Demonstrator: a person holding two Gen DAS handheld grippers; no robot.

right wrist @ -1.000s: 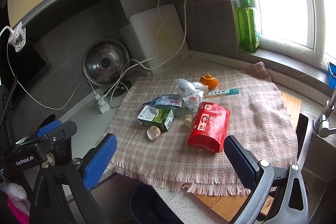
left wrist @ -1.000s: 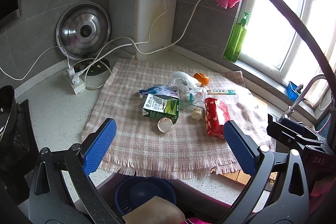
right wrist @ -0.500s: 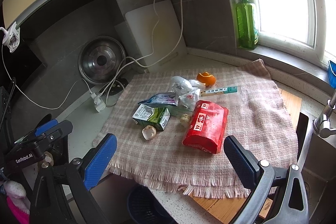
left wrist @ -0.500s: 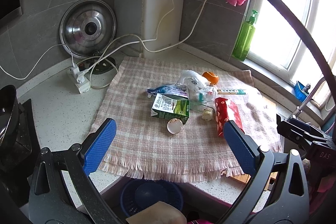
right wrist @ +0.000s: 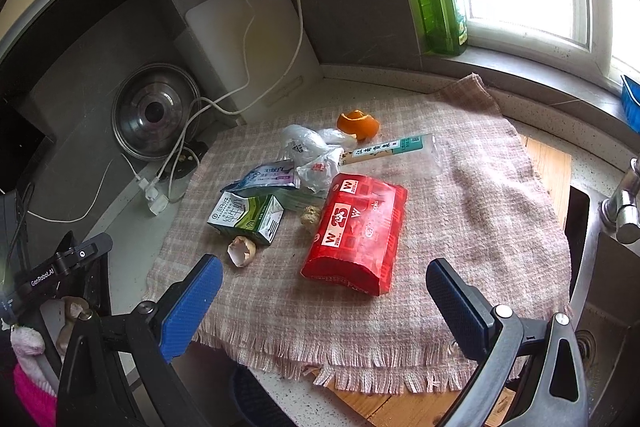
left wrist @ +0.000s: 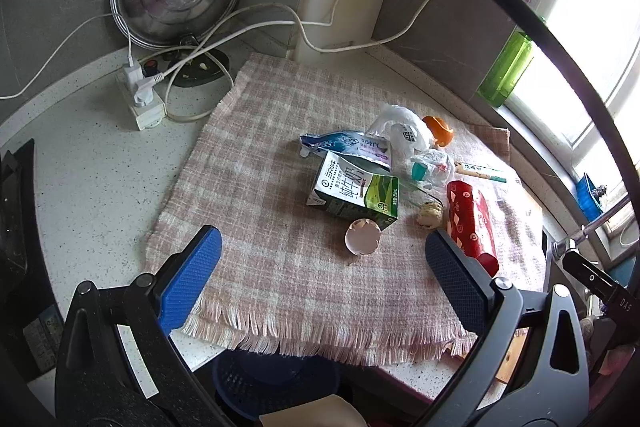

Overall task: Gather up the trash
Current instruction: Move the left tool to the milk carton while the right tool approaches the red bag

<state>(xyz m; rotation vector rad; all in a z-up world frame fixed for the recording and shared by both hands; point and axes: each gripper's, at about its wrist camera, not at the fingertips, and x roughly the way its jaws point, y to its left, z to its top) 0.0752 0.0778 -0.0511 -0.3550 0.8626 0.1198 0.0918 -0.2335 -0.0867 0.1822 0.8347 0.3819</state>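
at frame centre the fringed plaid cloth (left wrist: 256,187) and its trash, a crushed milk carton (left wrist: 356,193), jagged eggshell (left wrist: 362,237) and glossy red packet (right wrist: 356,233), now loom nearer than before, left gripper (left wrist: 320,267) and right gripper (right wrist: 324,281) both gaping empty.

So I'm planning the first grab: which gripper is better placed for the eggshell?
Left, probably. The left gripper is open with the eggshell almost centred ahead; for the right gripper it lies off beside one finger.
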